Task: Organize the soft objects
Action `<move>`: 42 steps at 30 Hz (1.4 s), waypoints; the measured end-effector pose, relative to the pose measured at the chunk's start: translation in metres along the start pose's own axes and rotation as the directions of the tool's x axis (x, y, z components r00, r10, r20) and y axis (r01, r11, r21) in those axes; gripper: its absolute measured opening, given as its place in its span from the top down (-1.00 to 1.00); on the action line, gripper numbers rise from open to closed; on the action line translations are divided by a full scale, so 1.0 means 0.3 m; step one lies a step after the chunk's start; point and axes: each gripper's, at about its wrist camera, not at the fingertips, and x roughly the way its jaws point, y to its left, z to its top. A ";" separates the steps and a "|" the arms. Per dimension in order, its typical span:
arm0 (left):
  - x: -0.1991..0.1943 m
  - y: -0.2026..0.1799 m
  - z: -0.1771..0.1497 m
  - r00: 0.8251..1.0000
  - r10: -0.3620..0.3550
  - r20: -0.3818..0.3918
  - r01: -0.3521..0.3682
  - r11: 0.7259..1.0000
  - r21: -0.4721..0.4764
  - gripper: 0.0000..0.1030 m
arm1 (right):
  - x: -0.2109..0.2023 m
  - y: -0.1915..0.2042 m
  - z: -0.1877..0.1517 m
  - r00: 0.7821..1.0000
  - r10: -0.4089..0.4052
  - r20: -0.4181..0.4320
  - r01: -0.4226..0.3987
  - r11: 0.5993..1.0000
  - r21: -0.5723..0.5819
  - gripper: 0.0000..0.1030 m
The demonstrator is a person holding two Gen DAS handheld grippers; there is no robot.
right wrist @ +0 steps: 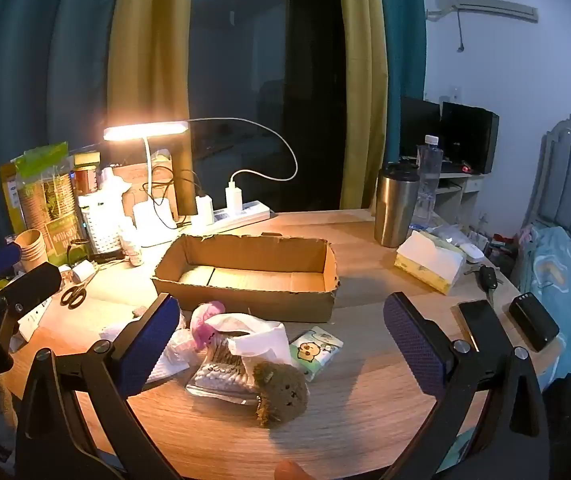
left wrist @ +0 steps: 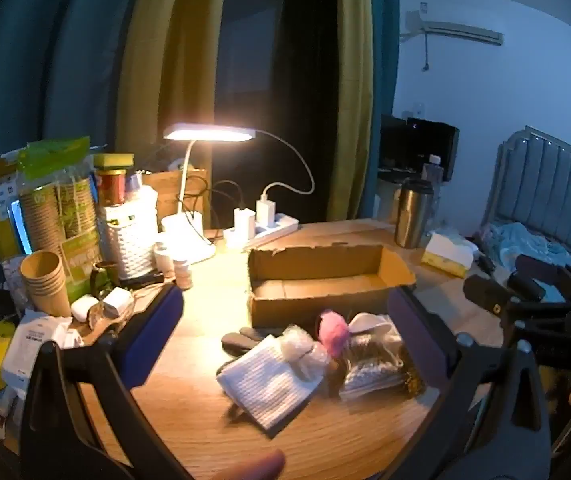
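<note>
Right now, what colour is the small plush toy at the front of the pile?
Brown; the plush toy shows best in the right wrist view.

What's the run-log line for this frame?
stage: pre-grasp | left gripper: open, empty | right gripper: open, empty | box: empty | soft pile: on table before box

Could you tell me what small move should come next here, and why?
Probably lower the open right gripper onto the brown plush toy: it lies nearest on the wooden table, nothing is held yet, and the shallow cardboard box behind looks empty.
</note>
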 end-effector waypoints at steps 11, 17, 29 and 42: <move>0.031 0.013 -0.016 0.999 0.013 -0.047 -0.013 1.000 0.000 -0.99 | 0.026 -0.007 -0.007 1.000 -0.002 0.004 0.002 1.000 -0.012 -1.00; 0.066 -0.003 -0.006 0.997 0.029 -0.065 -0.029 1.000 -0.008 -0.99 | 0.076 -0.021 -0.010 1.000 0.003 -0.026 -0.003 1.000 -0.017 -1.00; 0.135 -0.043 -0.031 0.997 0.027 -0.079 -0.023 0.998 0.054 -0.99 | 0.152 -0.061 -0.023 0.998 0.019 -0.060 -0.019 1.000 0.012 -1.00; 0.182 -0.003 -0.035 0.992 -0.014 -0.126 0.011 1.000 -0.028 -0.99 | 0.169 -0.056 -0.024 0.998 0.006 -0.068 -0.006 1.000 0.000 -1.00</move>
